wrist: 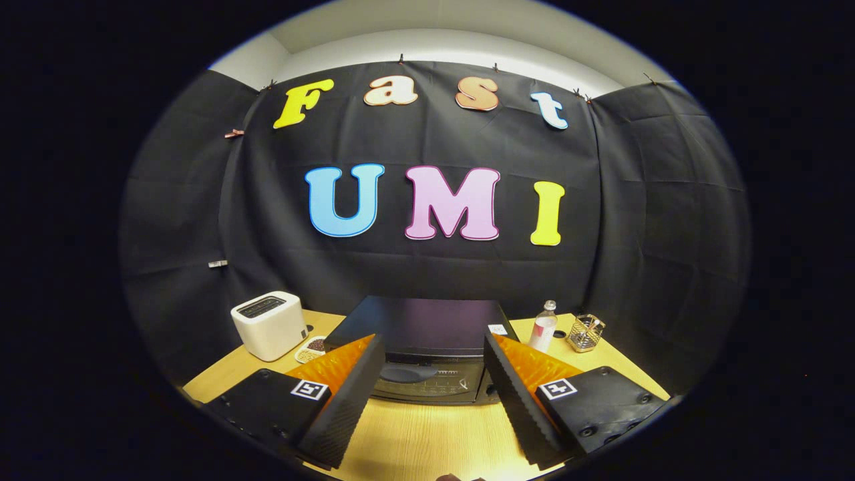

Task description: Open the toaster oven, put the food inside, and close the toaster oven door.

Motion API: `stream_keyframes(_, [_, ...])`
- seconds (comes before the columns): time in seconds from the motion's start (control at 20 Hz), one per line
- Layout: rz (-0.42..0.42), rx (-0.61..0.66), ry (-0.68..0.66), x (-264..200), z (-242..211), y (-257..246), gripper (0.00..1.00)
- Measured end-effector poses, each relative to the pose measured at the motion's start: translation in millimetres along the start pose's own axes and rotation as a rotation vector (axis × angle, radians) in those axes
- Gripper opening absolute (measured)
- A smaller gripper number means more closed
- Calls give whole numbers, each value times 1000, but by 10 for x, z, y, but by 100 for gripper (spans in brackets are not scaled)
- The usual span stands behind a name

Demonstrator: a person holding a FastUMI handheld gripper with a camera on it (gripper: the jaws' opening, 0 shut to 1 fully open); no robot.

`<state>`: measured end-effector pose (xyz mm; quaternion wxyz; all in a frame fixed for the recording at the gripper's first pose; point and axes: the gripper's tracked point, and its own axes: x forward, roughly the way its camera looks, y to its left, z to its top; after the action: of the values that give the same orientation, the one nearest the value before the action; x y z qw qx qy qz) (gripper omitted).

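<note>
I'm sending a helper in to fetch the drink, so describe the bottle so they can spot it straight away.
Start at the black toaster oven in the middle of the wooden table, beyond the open jaws of the gripper. The bottle stands upright just to its right, next to a small wire basket. It is clear, with a pale cap and a reddish band.

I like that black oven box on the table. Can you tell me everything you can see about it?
The toaster oven is a black box with a flat, slightly shiny top. It sits upright on the wooden table, just ahead of the open gripper, whose fingers touch nothing. Its glass door looks closed, with a rack faintly visible behind it. A small white sticker sits on one top corner. A white toaster stands to one side, a bottle to the other.
</note>
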<state>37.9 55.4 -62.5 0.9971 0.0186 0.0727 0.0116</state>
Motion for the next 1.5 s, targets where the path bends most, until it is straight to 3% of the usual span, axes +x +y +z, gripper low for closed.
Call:
stream_keyframes(0.25, [-39, 19, 76, 527, -297, 130, 99])
stream_keyframes(0.7, [-42, -86, 177, 1186, -890, 325, 99])
stream_keyframes(1.0, [-27, -87, 202, 1367, -1085, 391, 98])
stream_keyframes(1.1, [-14, -86, 210, 1283, -1071, 414, 98])
stream_keyframes(1.25, [-29, 46, 280, 1211, -1221, 377, 98])
stream_keyframes(1.5, [-24, 8, 280, 985, -1277, 382, 98])
